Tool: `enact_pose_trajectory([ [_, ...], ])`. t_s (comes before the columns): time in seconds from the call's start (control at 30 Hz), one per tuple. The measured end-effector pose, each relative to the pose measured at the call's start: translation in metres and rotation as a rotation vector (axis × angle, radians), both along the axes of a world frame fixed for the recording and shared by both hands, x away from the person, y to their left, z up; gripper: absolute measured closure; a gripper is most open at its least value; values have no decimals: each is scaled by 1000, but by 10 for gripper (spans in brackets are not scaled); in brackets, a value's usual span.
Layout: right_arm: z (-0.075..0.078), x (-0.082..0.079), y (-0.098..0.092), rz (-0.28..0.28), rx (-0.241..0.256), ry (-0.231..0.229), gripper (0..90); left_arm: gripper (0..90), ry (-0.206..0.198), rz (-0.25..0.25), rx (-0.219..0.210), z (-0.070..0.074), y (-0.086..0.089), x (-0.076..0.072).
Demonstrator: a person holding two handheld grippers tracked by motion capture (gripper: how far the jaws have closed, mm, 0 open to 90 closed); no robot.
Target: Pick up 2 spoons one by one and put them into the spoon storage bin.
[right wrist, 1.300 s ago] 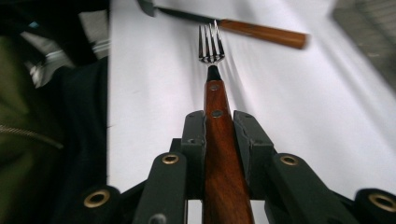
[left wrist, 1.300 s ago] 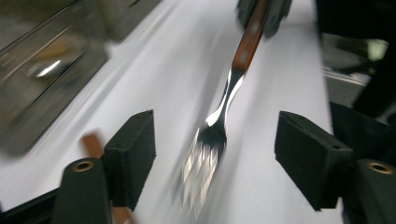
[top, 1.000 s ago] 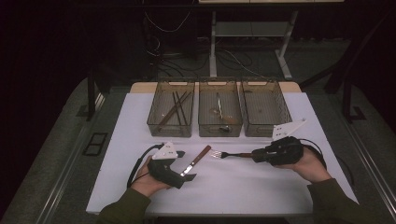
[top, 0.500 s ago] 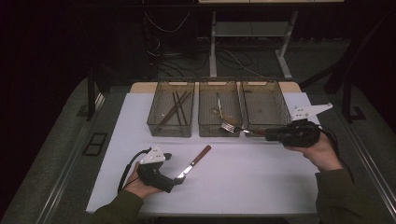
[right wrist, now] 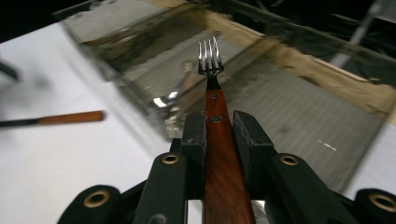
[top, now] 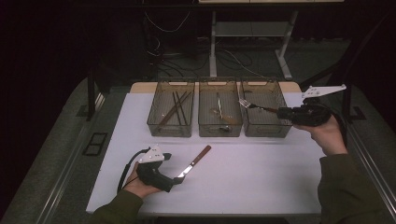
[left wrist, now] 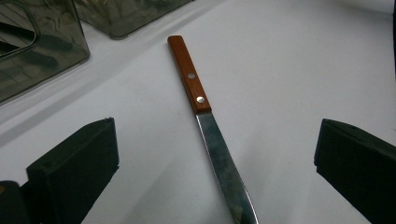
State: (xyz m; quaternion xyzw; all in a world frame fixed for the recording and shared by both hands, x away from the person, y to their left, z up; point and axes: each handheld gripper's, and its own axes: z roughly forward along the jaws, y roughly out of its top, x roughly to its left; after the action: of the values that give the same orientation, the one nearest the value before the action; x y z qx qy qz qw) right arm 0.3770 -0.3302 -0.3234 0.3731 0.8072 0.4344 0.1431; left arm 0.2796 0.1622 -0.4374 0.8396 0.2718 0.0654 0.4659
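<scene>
Right gripper (right wrist: 219, 135): jaws clamped on the wooden handle of a fork (right wrist: 211, 63), tines held above the rightmost bin (top: 264, 114). Left gripper (left wrist: 215, 172): jaws spread wide, flanking the blade of a knife (left wrist: 205, 121) lying flat on the white table (top: 261, 177), near the bins.

No legible text, labels, brands or nos. on any item, any view.
</scene>
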Motion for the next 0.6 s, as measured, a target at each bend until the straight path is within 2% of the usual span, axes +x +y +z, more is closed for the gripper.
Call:
enact_pose_trajectory([
  [0.17,0,16,-6,-96,-13,13,754,0,2,7,21,0,-2,-1],
  [0.3,-6,32,-7,-166,-51,30,754,0,-4,8,21,2,-2,-2],
  [0.37,-10,39,-7,-183,-61,49,753,0,-17,10,24,2,-2,-3],
  [0.6,-28,58,-2,-217,-79,101,753,0,-13,7,27,2,-2,-2],
])
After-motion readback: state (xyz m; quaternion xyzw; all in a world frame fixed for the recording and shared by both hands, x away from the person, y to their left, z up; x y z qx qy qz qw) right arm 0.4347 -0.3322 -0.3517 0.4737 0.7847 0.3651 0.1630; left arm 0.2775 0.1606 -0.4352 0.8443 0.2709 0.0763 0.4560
